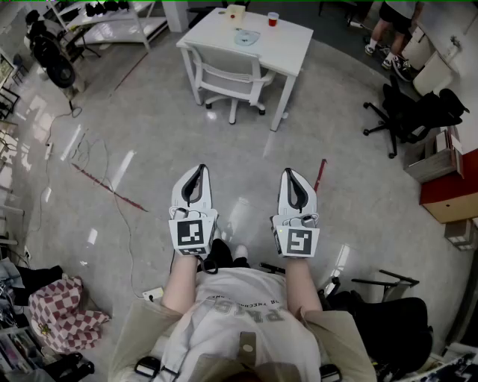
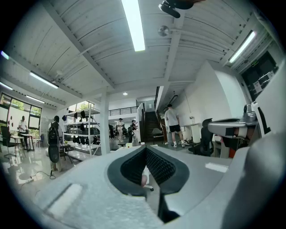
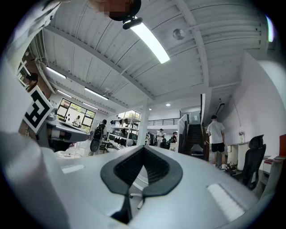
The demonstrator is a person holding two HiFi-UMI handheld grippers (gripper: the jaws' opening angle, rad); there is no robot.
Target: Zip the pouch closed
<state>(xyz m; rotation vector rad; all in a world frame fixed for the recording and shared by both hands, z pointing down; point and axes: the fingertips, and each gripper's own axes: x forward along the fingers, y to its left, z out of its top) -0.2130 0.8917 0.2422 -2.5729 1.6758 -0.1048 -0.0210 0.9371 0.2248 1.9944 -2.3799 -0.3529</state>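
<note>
I have both grippers held out ahead of the body, side by side and a little apart, above the floor (image 1: 246,142). The left gripper (image 1: 202,169) points straight forward and roughly level. Its fingers (image 2: 158,166) are pressed together with nothing between them. The right gripper (image 1: 288,172) runs parallel to it. Its fingers (image 3: 155,164) are also closed and empty. Both forearms (image 1: 179,287) reach forward from the torso, and the marker cubes (image 1: 190,235) face up toward the head camera. The pouch (image 1: 246,37), a flat pale blue shape as far as I can tell, lies on the white bench (image 1: 293,51) well ahead of both grippers. It is near a red cup (image 1: 273,19), and a chair (image 1: 228,74) stands on my side of the bench.
</note>
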